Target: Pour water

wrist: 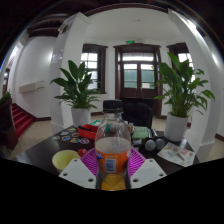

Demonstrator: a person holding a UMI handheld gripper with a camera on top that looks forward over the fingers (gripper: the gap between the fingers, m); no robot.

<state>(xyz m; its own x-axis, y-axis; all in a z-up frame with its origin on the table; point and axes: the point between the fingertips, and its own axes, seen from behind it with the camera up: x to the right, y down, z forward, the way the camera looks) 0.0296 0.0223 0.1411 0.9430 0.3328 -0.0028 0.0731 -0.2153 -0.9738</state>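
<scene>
A clear plastic bottle with amber liquid in its lower half is held upright between the gripper fingers, whose purple pads are pressed against both of its sides. Behind it a dark round table is seen, bearing a yellow bowl at the left, a red container and headphones (partly hidden). Two potted plants flank a far doorway. The bottle's base is cut off.

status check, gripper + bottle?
Gripper shut on bottle, upright, orange liquid in the lower part. Yellow bowl beside left finger; headphones on table beyond. Nothing blocking.
</scene>
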